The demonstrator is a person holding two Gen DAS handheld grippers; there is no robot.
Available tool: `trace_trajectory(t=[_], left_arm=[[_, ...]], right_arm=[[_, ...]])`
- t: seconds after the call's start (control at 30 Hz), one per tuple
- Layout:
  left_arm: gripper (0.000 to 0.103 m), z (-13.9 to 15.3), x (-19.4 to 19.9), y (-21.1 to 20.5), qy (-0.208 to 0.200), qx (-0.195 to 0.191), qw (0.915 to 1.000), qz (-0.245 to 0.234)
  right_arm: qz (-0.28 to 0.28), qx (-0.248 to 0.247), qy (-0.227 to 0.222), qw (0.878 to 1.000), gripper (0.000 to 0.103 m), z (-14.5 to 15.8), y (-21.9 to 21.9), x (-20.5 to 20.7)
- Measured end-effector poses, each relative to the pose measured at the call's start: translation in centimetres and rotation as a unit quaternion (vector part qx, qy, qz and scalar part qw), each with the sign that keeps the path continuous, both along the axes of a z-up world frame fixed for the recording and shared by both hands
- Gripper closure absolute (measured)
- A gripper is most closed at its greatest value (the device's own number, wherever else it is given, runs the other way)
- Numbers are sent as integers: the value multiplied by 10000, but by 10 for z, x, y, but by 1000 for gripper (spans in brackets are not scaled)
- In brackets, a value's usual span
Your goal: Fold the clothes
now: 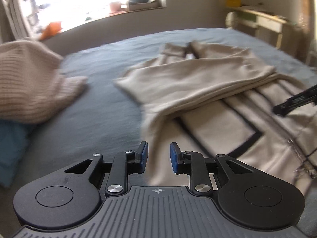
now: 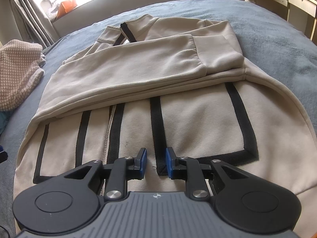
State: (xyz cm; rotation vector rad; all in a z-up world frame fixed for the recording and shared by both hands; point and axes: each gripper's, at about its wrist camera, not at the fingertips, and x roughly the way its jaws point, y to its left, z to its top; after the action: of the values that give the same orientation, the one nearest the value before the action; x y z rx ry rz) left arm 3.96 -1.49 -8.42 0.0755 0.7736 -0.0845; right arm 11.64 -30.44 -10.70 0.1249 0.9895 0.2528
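Note:
A beige zip jacket point(image 2: 138, 69) with black trim lies face up on the blue-grey bedspread point(image 2: 267, 29). Both sleeves are folded across its chest. In the right wrist view my right gripper point(image 2: 156, 161) hovers over the lower front beside the zipper point(image 2: 108, 134). Its blue pads stand a narrow gap apart with nothing between them. In the left wrist view the jacket point(image 1: 198, 75) is blurred. My left gripper point(image 1: 158, 156) hangs above the jacket's left hem edge, narrowly open and holding nothing. A black part of the right gripper point(image 1: 295, 101) pokes in at the right edge.
A beige knitted sweater point(image 1: 29, 83) lies heaped at the left of the bed, over a teal cloth point(image 1: 11, 138). Beyond the bed are a cluttered window sill point(image 1: 138, 4), curtains point(image 2: 29, 15) and a wooden shelf unit point(image 1: 267, 21).

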Motion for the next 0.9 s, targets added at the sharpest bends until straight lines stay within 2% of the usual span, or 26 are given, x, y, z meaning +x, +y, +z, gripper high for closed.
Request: trace_trajectory(t=[0.1, 0.23, 0.43, 0.53, 0.67, 0.77, 0.9], left_arm=[[79, -9, 9, -13, 133, -266, 9992, -268], [80, -32, 14, -16, 524, -272, 9979, -265], [80, -36, -13, -10, 828, -533, 9950, -181], [80, -36, -32, -15, 961, -447, 9938, -342], [80, -28, -40, -16, 948, -367, 9940, -413], [79, -18, -37, -18, 763, -471, 9953, -376], [79, -15, -30, -35, 483, -359, 9958, -688]], right_arm=[[-5, -7, -12, 10000, 82, 0, 0, -1], [-5, 7, -25, 10000, 82, 0, 0, -2], [15, 37, -23, 10000, 82, -1, -2, -1], [13, 38, -11, 10000, 82, -1, -2, 0], [0, 72, -25, 10000, 82, -2, -3, -2], [-1, 60, -31, 10000, 82, -2, -3, -2], [-13, 38, -39, 10000, 82, -2, -1, -2]])
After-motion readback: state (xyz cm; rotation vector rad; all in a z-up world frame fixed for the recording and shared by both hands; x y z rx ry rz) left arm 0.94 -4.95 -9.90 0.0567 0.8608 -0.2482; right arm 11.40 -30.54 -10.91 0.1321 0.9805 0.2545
